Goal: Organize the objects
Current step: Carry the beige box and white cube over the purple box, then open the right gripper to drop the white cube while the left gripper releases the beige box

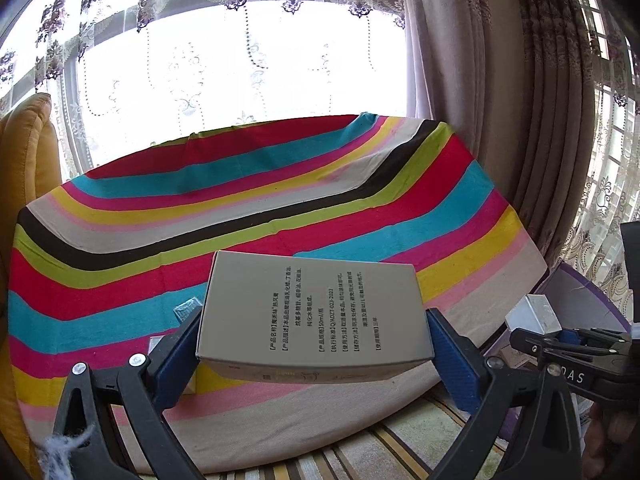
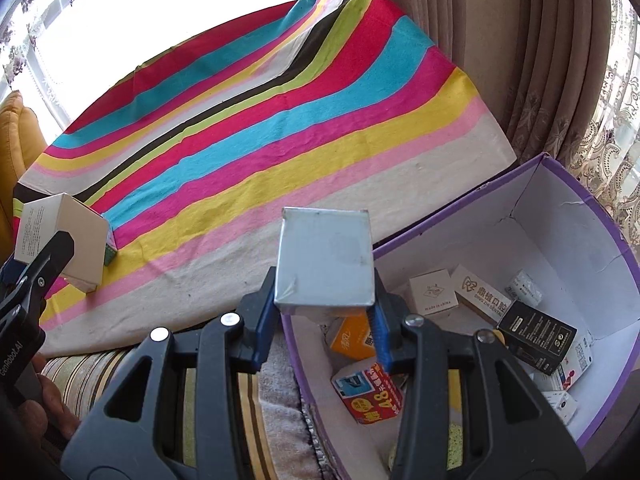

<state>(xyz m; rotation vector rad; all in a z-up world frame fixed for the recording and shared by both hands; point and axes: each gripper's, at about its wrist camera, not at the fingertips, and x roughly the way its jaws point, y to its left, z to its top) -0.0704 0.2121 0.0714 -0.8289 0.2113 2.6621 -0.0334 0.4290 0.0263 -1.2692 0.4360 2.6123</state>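
In the left wrist view, the left gripper [image 1: 314,344] is clamped on a grey carton [image 1: 314,312] printed with black text, its blue pads pressing both long sides and holding it clear above the striped cloth [image 1: 248,200]. Most of the cloth beyond lies bare up to its far edge at the curtains [image 1: 452,80]; a yellow cushion [image 1: 28,152] bounds the left side. At the right edge the right gripper [image 1: 568,338] carries a small silver box [image 1: 534,314]. In the right wrist view, the right gripper [image 2: 325,308] grips that silver box [image 2: 326,256] between its pads, over the near left rim of the purple storage box [image 2: 532,168], which stands just beside the cloth's right edge. Inside lie at least eight small cartons: one orange [image 2: 350,338], one red-and-yellow [image 2: 368,394], one black [image 2: 536,336], two cream [image 2: 432,292], several white.
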